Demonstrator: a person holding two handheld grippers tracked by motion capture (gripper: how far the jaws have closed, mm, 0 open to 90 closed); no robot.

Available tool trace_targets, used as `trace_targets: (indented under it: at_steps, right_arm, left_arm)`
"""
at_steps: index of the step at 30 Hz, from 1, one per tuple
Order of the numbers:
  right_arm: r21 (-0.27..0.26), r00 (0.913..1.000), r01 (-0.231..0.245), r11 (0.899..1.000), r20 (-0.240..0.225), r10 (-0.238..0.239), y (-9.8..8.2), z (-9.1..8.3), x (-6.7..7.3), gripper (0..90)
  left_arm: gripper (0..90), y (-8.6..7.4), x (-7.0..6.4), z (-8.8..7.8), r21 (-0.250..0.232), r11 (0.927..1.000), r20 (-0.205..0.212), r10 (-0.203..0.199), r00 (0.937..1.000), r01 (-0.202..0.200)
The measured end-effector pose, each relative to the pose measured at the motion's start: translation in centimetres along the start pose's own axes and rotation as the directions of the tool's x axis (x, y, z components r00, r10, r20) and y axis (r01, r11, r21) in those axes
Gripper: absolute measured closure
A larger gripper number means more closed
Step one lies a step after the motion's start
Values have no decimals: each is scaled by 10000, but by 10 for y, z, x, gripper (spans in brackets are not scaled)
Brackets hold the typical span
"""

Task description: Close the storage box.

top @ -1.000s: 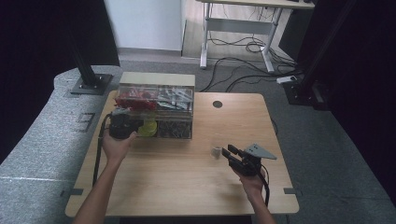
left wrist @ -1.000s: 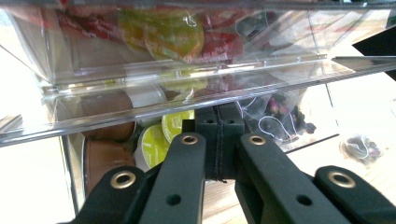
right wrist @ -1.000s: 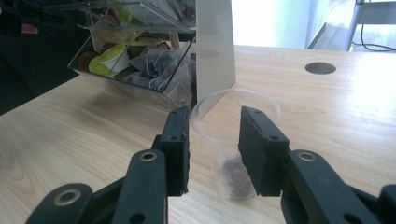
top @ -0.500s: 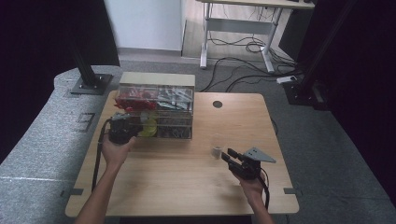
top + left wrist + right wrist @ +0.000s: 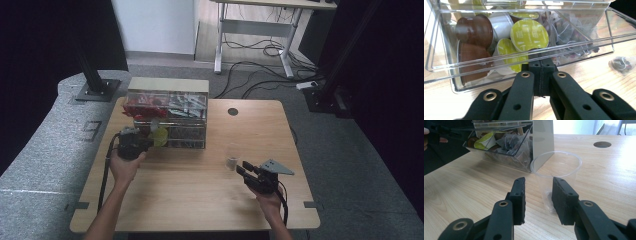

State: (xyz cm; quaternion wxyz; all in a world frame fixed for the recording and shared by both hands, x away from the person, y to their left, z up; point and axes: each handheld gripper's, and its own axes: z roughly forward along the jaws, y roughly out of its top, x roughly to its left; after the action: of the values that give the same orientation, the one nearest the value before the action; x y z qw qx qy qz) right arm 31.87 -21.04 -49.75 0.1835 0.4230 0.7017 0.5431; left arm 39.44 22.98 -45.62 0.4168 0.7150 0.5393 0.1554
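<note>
Clear plastic drawer of coffee capsules, its front edge pinched by left tongs; right tongs, spread, stand before a cup on the worktop.

Soft daylight over the desk, darkness closing in at both sides

From above, I am seeing the wood evenly lit while the black surroundings are swallowing detail, and the whole picture is looking soft and slightly grainy. Looking along my left hand-held gripper, glare is streaking the clear drawer edges. Along my right hand-held gripper, a window is blowing out white behind, and the near jaws are blurring.
</note>
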Motion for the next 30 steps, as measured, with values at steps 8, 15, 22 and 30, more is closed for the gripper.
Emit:
trace_targets:
  at_steps: [8, 15, 22, 30]
  right_arm:
    - [76, 10000, 13, 10000, 13, -13, -2, 1, 0, 626]
    - [114, 9999, 52, 9999, 104, -53, -4, 2, -1, 626]
    - [148, 9999, 103, 9998, 117, -105, -5, 4, 0, 626]
    - [185, 9999, 100, 9998, 115, -102, -6, 5, 0, 626]
  left_arm:
    - [900, -7, 2, 4, 213, 9997, 148, -113, 9998, 110]
    - [900, -14, 5, 8, 334, 9993, 199, -199, 9996, 192]
    - [900, -23, 7, 13, 497, 9984, 346, -275, 9990, 258]
    - [900, -26, 8, 17, 632, 9977, 448, -293, 9986, 265]
